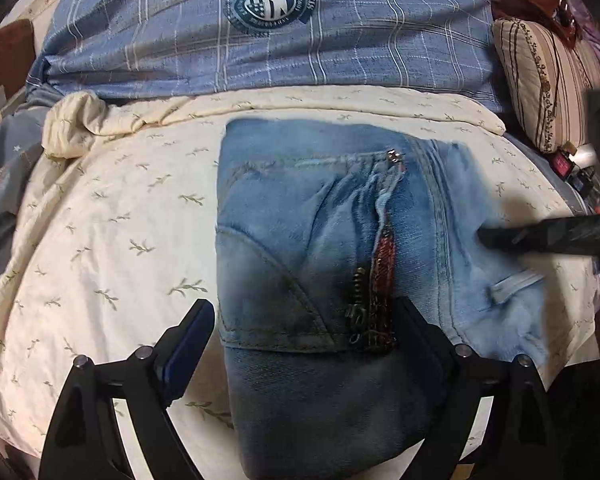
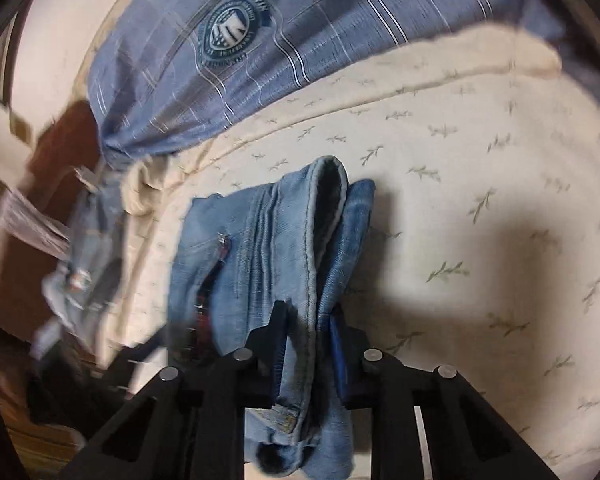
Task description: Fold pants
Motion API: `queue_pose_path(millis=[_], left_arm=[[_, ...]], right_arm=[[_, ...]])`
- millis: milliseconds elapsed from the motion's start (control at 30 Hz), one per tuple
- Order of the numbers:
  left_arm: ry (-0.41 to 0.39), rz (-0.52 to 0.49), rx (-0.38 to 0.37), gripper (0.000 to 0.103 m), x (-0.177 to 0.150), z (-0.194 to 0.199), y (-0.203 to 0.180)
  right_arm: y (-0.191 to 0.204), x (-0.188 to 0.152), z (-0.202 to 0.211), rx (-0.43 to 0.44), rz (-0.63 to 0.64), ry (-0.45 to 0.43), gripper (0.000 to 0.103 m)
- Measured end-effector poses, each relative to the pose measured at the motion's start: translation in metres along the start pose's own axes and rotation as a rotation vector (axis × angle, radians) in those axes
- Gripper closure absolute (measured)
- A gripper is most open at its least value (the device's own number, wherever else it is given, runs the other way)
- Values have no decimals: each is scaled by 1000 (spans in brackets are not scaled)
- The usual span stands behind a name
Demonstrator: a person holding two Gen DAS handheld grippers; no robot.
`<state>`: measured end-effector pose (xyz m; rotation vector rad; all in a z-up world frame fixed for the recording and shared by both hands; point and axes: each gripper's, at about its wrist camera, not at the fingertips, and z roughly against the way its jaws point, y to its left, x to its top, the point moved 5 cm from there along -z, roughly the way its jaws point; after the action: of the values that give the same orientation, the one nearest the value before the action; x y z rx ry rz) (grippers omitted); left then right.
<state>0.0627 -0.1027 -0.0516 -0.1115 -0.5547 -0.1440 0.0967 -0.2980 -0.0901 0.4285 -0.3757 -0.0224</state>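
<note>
While right gripper [image 2: 310,316] pinches jeans [image 2: 268,240], left gripper [image 1: 304,320] gapes

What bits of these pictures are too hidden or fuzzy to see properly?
- Jeans, left wrist view: the near end runs off the bottom edge.
- Left side of the right wrist view: motion blur smears the things beside the bed.
- Crest on the blue plaid bedding: lettering too small to read.
- Right tongs: their pads are buried in denim.
</note>
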Motion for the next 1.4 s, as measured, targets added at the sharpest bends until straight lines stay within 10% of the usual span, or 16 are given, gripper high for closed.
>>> queue_pose_path(millis=[133, 200, 533, 667, 800, 1100, 1400], left_arm=[[-12, -6, 8, 12, 1, 1, 1], [-8, 9, -4, 12, 0, 0, 2], [-3, 38, -34, 12, -1, -1, 6], [-1, 51, -54, 11, -1, -2, 9], [2, 38, -51, 11, -2, -3, 7], [-6, 15, -38, 10, -4, -3, 5], [-6, 16, -49, 9, -4, -4, 5]], right_arm=[[-17, -6, 8, 141, -138, -16, 64], [-13, -10, 19, 168, -128, -27, 27], [-7, -57, 7, 257, -195, 88, 31], [19, -56, 18, 172, -92, 45, 60], [31, -58, 22, 73, -23, 13, 64], [1, -45, 33, 153, -149, 52, 38], [-40, 46, -7, 196, -290, 8, 29]])
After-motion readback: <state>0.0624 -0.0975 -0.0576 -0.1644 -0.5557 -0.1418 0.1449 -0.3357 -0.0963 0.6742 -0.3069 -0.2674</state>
